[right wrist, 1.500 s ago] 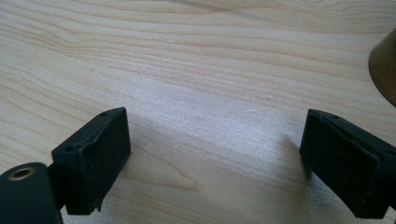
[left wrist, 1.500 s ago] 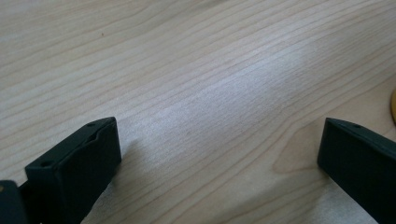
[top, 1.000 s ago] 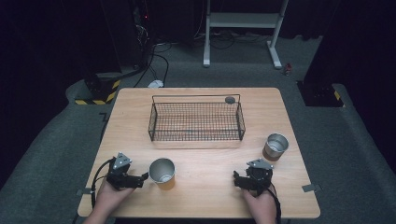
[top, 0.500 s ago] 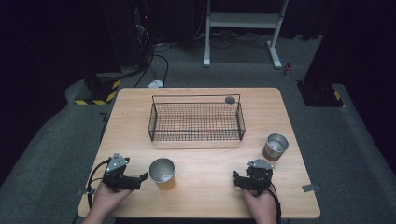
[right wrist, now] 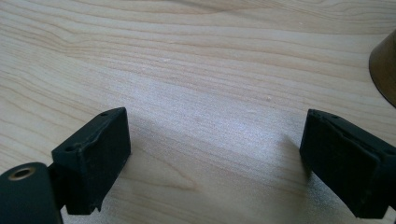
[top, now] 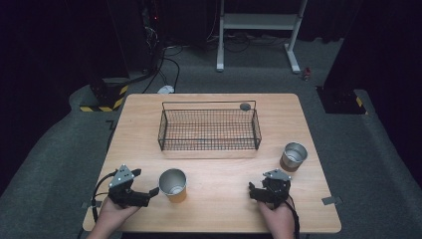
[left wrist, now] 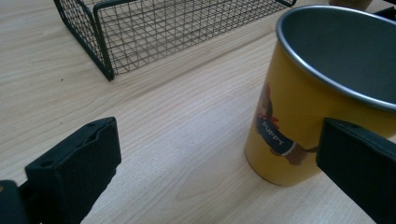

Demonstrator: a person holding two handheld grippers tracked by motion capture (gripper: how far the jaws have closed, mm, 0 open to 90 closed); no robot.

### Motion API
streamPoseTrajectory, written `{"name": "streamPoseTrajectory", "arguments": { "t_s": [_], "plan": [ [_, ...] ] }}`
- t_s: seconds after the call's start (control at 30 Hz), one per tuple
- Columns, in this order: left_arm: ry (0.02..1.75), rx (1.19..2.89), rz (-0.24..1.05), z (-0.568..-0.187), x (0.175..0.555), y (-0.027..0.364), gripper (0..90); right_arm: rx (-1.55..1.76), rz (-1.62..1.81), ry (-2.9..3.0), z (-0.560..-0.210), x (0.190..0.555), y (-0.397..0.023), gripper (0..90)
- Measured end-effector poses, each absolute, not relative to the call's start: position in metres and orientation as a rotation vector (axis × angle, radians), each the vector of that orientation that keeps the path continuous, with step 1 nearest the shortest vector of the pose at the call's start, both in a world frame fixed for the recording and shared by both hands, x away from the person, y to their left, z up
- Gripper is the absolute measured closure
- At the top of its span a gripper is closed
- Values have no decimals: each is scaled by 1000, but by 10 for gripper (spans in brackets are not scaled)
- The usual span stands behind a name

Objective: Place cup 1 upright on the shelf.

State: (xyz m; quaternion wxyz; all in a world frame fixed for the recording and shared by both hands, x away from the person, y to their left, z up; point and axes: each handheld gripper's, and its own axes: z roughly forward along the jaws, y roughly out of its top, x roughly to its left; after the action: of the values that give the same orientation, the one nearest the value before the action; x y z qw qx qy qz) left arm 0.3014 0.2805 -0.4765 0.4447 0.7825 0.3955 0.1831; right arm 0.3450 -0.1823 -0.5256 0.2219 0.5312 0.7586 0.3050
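A lab-like recording room: a lone wooden table (top: 219,209) on grey carpet (top: 59,159), dark curtained surroundings, loose cables (top: 171,64), hazard-striped gear (top: 102,102) and a white stand (top: 259,30) behind.

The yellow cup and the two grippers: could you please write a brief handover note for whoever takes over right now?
Left gripper: open, at the yellow cup, not closed on it.
Right gripper: open, empty, above bare table.
Brown cup: upright at the table's right side.
Wire basket: mid-table, no cup inside.
Done: nothing placed.
Left, probably: grip the yellow cup, move it to the basket, then the brown cup.
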Motion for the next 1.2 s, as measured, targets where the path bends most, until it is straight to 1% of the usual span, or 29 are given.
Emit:
{"name": "streamPoseTrajectory", "arguments": {
  "t_s": [0.13,0.2,0.33,0.57,0.67,1.03,1.2],
  "plan": [
    [977,1931,437,-476,299,280,5,1469,844,2097,-526,345,-182,87],
    [954,1944,453,-475,296,279,5,1467,844,2098,-526,345,-182,87],
    [904,1920,427,-472,288,277,5,1469,844,2098,-526,345,-182,87],
    [873,1937,448,-472,280,265,5,1468,845,2098,-526,345,-182,87],
    [868,1931,435,-473,279,262,5,1473,843,2095,-525,345,-182,87],
    [852,1921,464,-475,278,251,5,1469,842,2095,-526,345,-182,87],
    [854,1913,455,-477,280,246,5,1471,843,2095,-526,345,-182,87]
  ]
}}
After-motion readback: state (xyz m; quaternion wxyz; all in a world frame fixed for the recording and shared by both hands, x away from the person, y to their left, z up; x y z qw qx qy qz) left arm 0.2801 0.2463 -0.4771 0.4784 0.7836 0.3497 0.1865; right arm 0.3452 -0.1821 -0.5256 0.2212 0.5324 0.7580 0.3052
